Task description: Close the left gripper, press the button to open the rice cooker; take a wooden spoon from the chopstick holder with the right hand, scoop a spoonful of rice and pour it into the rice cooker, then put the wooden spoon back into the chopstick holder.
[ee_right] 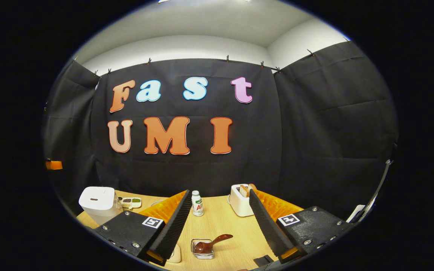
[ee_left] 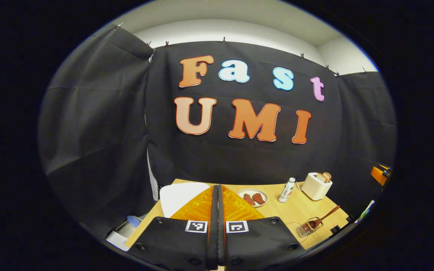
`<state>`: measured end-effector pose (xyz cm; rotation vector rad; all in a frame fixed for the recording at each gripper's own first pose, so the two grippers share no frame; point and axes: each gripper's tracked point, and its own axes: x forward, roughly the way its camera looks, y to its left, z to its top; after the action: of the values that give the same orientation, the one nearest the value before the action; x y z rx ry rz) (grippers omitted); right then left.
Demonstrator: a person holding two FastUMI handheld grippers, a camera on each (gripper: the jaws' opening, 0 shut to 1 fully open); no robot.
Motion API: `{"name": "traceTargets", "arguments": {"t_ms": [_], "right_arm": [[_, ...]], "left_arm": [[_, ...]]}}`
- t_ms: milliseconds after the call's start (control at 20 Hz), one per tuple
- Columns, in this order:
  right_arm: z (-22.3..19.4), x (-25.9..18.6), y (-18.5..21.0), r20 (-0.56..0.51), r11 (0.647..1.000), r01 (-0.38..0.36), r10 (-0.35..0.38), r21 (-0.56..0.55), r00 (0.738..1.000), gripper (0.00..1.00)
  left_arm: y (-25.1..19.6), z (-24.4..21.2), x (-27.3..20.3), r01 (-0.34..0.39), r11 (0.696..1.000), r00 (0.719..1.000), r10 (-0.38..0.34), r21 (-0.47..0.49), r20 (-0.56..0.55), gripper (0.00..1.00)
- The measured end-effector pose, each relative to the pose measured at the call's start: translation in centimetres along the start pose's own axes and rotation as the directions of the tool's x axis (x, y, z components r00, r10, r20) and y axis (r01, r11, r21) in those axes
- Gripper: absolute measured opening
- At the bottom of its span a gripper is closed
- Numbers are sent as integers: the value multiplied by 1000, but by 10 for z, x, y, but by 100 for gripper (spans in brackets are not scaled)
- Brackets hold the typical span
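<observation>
Left gripper point(ee_left: 217, 195): fingers pressed together, nothing between them, raised above the table point(ee_left: 307, 210) with the white rice cooker point(ee_left: 181, 195) just behind its tips. Right gripper point(ee_right: 220, 210): fingers spread wide and empty, framing the wooden spoon point(ee_right: 211, 242), which leans in the wire chopstick holder point(ee_right: 202, 250) on the table. Farther back stand a bottle point(ee_right: 197, 203) and a toaster point(ee_right: 240, 201); a plate point(ee_left: 252, 197) lies beside the cooker.

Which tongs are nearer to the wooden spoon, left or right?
Right. The open right tongs hover just before the wooden spoon; from the shut left tongs it lies farther off, at the side.
</observation>
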<state>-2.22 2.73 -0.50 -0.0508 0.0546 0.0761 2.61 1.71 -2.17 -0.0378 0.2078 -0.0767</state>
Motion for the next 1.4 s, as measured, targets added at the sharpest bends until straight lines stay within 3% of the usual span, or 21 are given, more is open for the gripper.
{"name": "traceTargets", "arguments": {"t_ms": [250, 300, 500, 700, 1000, 1200, 1400], "right_arm": [[-9, -1, 5, -22, 1000, -7, 7, -15, 1000, 95], [-12, -1, 6, -26, 1000, -10, 9, -22, 1000, 100], [-26, -1, 5, -53, 999, -3, 1, -38, 999, 95], [-35, -2, 4, -75, 1000, 7, -9, -25, 997, 95], [-49, -1, 2, -108, 999, 26, -30, -37, 994, 95], [-53, 1, 3, -124, 999, 28, -33, -42, 992, 95], [-53, 4, 6, -130, 999, 18, -24, -44, 991, 95]], "left_arm": [[11, -15, 47, 59, 995, 993, -67, -78, -100, 4], [15, -18, 58, 59, 995, 991, -69, -84, -119, 5], [29, -39, 94, 52, 996, 977, -65, -67, -201, 4], [39, -62, 130, 53, 996, 955, -72, -72, -288, 4], [45, -114, 176, 56, 995, 900, -88, -85, -427, 5], [56, -148, 184, 31, 997, 864, -65, -76, -500, 4], [62, -168, 182, 23, 998, 847, -51, -60, -530, 4]]}}
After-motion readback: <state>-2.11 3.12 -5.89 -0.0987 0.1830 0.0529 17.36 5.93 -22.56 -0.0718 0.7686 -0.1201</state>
